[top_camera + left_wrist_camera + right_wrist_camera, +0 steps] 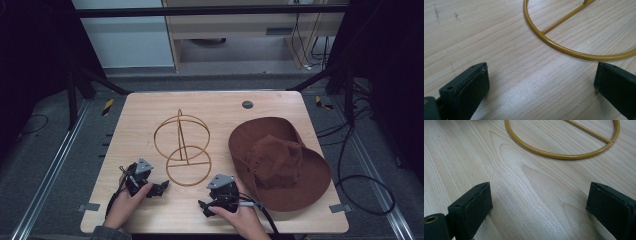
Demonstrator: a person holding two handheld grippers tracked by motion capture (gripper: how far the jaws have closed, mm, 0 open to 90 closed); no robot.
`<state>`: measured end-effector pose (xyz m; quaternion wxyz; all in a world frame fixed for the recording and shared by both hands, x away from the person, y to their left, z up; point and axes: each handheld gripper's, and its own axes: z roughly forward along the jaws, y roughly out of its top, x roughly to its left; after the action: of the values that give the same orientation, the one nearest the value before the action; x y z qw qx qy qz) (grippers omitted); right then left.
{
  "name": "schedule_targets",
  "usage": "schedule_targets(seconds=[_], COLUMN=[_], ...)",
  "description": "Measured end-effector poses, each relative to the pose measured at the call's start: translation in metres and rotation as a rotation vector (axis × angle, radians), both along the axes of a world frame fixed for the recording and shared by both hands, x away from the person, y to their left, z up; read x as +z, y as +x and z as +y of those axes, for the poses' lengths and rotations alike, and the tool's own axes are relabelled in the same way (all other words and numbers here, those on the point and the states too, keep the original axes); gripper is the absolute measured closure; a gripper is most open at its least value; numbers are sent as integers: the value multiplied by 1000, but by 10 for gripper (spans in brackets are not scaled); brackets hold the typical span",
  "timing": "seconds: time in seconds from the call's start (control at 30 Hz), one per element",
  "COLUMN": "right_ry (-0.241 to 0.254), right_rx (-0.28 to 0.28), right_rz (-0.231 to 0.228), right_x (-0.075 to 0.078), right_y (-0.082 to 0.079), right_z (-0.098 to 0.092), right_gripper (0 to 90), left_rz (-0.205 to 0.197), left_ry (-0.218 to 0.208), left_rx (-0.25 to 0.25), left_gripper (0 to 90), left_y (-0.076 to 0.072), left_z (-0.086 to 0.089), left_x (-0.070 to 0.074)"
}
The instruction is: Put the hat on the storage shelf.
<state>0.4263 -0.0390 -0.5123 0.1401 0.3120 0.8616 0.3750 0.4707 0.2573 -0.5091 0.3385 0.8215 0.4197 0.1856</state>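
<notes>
Two hands come in at the near edge of the bench (150, 107), each with a hand-held gripper. Sleeves are cut off at the bottom. The left hand (127, 204) holds the left hand-held gripper (162, 187) low near the left corner, jaws wide apart with nothing in them. The right hand (242, 216) holds the right hand-held gripper (202, 206) near the middle, also wide open and empty. Both point toward the gold wire stand (182, 145), which sits near the middle of the bench. A brown hat (280, 162) lies flat by the right edge, its brim just past that edge. Dark floor and cables (367, 187) lie around the light wood bench.
</notes>
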Motion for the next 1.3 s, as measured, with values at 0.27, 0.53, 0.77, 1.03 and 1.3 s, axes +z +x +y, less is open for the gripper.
schedule_targets(seconds=[0.27, 0.53, 0.77, 1.03, 1.3], right_ry=[2, 4, 5, -17, -99], right_rx=[-2, -5, -22, 20, 19], right_rz=[0, 2, 6, 25, -13], right_x=[0, 0, 0, 22, 66], right_y=[0, 0, -4, -15, -22], right_z=[0, 0, -2, 9, 3], right_gripper=[62, 62, 65, 72, 76], left_rz=[2, 2, 1, 1, 1], left_ry=[-2, -2, -2, -2, -3], left_rx=[-1, 0, -3, -5, -12], left_gripper=[0, 0, 0, 0, 0], left_y=[0, 0, -1, -1, -2], left_z=[-1, -1, -2, -2, -3], left_x=[0, 0, 0, 0, 0])
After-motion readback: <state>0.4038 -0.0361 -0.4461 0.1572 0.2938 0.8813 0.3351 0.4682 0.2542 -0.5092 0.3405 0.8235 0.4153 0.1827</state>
